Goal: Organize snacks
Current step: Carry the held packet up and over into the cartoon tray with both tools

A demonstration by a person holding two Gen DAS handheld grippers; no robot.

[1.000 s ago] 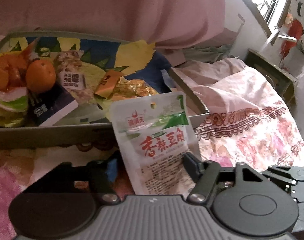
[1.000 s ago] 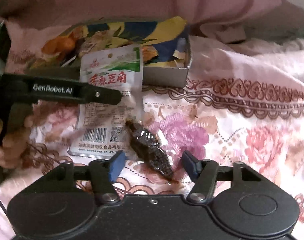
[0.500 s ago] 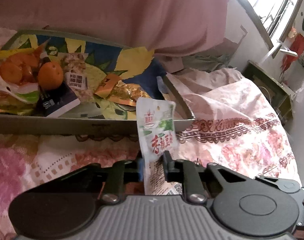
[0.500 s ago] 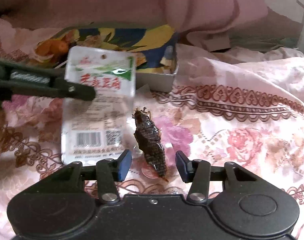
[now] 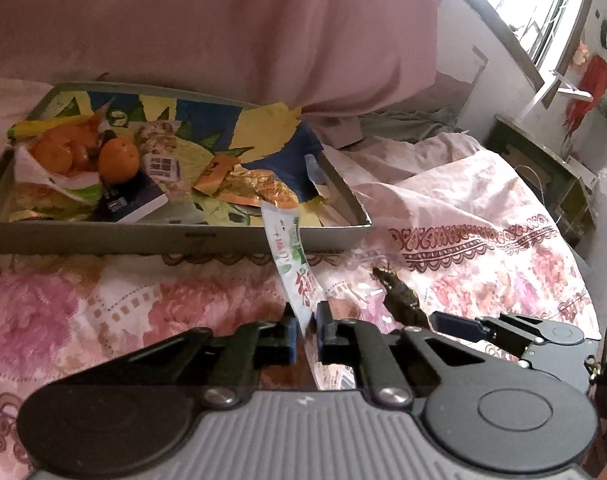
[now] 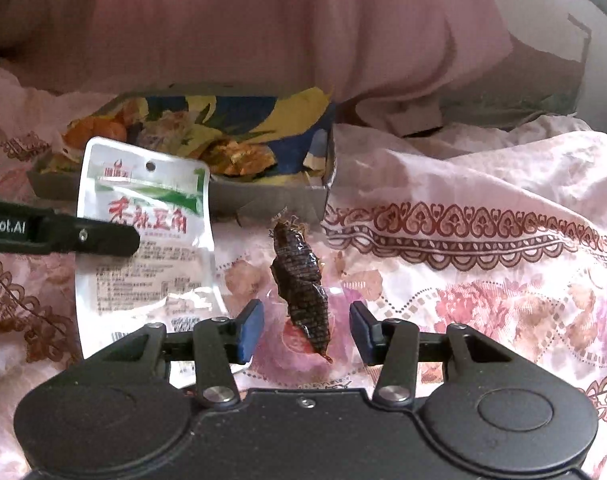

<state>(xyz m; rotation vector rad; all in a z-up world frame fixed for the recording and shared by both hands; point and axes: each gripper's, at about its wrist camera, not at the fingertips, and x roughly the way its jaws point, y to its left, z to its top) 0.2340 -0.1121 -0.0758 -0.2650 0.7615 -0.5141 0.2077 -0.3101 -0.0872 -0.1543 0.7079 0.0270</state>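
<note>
My left gripper [image 5: 306,330] is shut on a white and green snack pouch [image 5: 293,268] and holds it edge-on above the bedspread, just in front of the cardboard tray [image 5: 175,236]. The pouch [image 6: 143,236] shows face-on in the right wrist view, with the left gripper's finger [image 6: 83,236] across it. My right gripper [image 6: 306,330] is open, its fingers on either side of a dark brown wrapped snack [image 6: 303,284] that lies on the bedspread. The same dark snack [image 5: 399,300] lies right of the pouch in the left wrist view.
The tray holds oranges [image 5: 117,160], a dark blue box [image 5: 131,202], gold wrappers [image 5: 259,188] and other packets. A pink pillow [image 5: 223,32] lies behind the tray. The floral bedspread [image 5: 483,248] stretches right toward a small side table [image 5: 543,168].
The left gripper closed on the pouch, lifted it and turned it edge-on. The right gripper moved forward around the dark snack, its fingers somewhat closer together but still open.
</note>
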